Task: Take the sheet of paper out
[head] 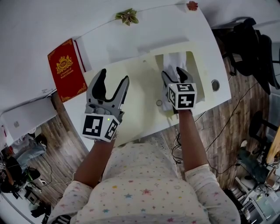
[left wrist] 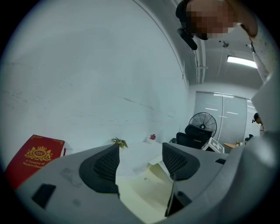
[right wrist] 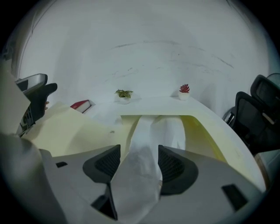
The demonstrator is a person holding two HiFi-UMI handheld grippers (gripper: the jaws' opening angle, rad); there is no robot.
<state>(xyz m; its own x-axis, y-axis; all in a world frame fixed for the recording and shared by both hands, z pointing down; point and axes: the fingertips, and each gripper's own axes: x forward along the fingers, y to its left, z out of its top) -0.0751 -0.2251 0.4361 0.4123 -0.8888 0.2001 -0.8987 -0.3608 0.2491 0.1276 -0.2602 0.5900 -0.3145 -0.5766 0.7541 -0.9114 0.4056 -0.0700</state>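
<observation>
A pale yellow envelope [head: 140, 87] lies flat on the white table [head: 131, 41]. A white sheet of paper [head: 176, 61] sticks out of its open right end, crumpled lengthwise. My right gripper [head: 176, 75] is shut on the near part of that sheet, and in the right gripper view the paper [right wrist: 151, 131] runs from the envelope's pocket [right wrist: 197, 127] down between the jaws of this gripper [right wrist: 138, 165]. My left gripper [head: 113, 82] is open and hovers over the envelope's left half, holding nothing. In the left gripper view, the left gripper [left wrist: 140, 164] has the envelope [left wrist: 144, 192] showing below it.
A red book [head: 65, 70] lies at the table's left. Two small plant ornaments [head: 127, 16] [head: 191, 5] sit along the wall edge. A round cable hole [head: 215, 85] is near the table's right edge. A black office chair [head: 253, 48] stands to the right, over wooden floor.
</observation>
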